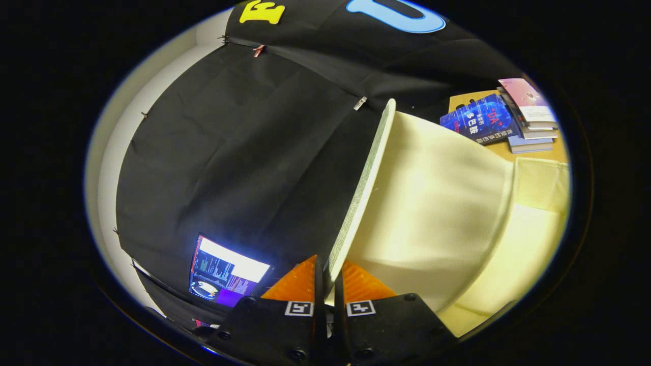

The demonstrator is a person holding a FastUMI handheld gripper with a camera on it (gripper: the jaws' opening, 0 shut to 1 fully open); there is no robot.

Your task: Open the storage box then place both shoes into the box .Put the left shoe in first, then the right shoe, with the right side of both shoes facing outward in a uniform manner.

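Gripper view, tool [329, 284] clamping box lid [432, 203] edge, lid raised

wall: black cloth [229, 152], white wall [109, 168] at 9 o'clock
screen [226, 272]: glowing, 7 o'clock
books [508, 119]: stacked, wooden table [534, 151], 2 o'clock

Setting: a recording booth. Indicators: black cloth wall [244, 152] pinned with small metal clips [360, 103], a lit monitor screen [226, 272] beside it, stacked paperback books [508, 119] on a light wooden tabletop [552, 150].
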